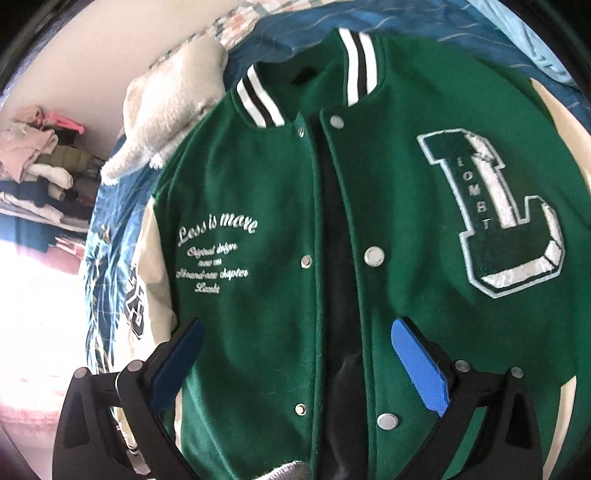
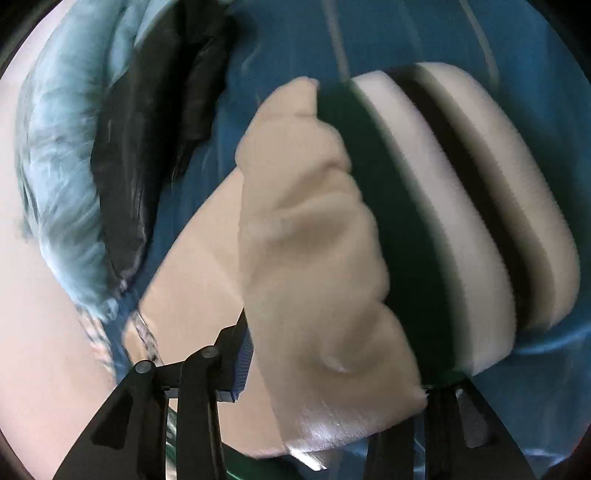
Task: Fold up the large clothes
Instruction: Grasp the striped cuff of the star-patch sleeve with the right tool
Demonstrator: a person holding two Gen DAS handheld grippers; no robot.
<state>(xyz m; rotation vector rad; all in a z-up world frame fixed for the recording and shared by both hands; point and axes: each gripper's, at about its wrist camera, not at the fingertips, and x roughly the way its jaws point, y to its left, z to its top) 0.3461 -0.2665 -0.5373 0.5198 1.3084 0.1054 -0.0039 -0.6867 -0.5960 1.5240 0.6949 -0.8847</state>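
Observation:
A green varsity jacket (image 1: 258,192) with cream sleeves lies face up on a blue bedspread (image 1: 295,29), front unsnapped, collar at the top. It bears a big "L" patch (image 1: 495,214) and "Less is more" lettering (image 1: 216,230). My left gripper (image 1: 295,354) hovers open above the lower front, blue pads (image 1: 417,363) wide apart and empty. My right gripper (image 2: 332,376) is shut on a cream sleeve (image 2: 317,236) near its striped green, white and black cuff (image 2: 443,192), lifted above the bedspread.
A white fluffy garment (image 1: 166,107) lies on the bed left of the collar. A pile of folded clothes (image 1: 37,162) sits far left. A pale blue and black bundle (image 2: 110,155) lies at the left in the right wrist view.

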